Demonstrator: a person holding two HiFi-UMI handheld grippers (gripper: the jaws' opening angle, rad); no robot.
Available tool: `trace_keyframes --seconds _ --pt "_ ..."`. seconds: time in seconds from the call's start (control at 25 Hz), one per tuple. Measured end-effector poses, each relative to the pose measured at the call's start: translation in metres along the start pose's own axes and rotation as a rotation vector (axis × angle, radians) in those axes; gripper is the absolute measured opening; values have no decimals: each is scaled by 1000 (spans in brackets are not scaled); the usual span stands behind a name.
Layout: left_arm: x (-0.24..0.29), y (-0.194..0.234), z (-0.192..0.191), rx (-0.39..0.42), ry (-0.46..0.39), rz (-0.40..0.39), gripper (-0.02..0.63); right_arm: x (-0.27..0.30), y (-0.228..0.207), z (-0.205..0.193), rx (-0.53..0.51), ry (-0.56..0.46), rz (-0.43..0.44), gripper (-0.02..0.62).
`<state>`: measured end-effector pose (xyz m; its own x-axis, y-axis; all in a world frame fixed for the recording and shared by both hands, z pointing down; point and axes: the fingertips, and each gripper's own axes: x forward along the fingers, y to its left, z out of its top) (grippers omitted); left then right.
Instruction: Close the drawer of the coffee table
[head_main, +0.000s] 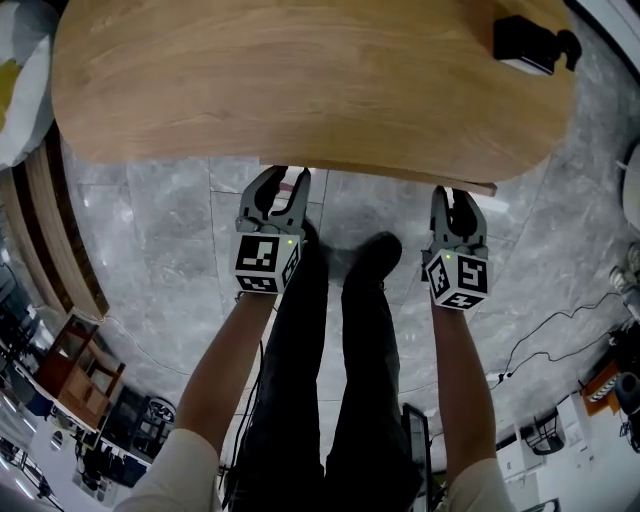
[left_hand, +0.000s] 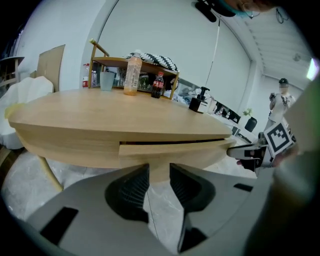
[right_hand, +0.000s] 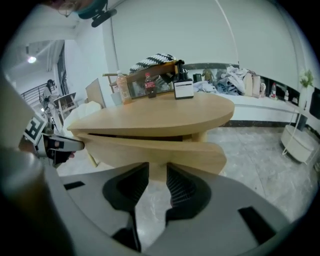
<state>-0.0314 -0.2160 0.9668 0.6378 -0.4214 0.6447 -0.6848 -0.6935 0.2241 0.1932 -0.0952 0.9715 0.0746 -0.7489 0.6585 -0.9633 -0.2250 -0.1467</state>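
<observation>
The oval wooden coffee table (head_main: 300, 80) fills the top of the head view. Its drawer (head_main: 400, 178) sticks out a little from the near edge. The drawer front (left_hand: 170, 150) shows a dark slit above it and stands further out at its right end (right_hand: 165, 150). My left gripper (head_main: 283, 180) is at the drawer's left end and my right gripper (head_main: 453, 195) near its right end, both tips close to the front. In the gripper views both the left gripper (left_hand: 159, 170) and the right gripper (right_hand: 157, 170) are open, with nothing between the pads.
A black device (head_main: 525, 45) lies on the table's far right. A shelf with bottles (left_hand: 132, 74) stands behind the table. The person's legs and shoes (head_main: 370, 260) are on the marble floor between the grippers. A cable (head_main: 560, 325) runs at the right.
</observation>
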Motion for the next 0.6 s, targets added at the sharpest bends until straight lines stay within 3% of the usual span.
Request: trace_keyframes --seconds 0.2,0.6 --pt "12 -10 7 46 -20 -14 192 7 -10 7 -102 -17 -17 120" --pt "23 -3 18 25 -33 -23 193 20 -13 19 -93 -24 8 120"
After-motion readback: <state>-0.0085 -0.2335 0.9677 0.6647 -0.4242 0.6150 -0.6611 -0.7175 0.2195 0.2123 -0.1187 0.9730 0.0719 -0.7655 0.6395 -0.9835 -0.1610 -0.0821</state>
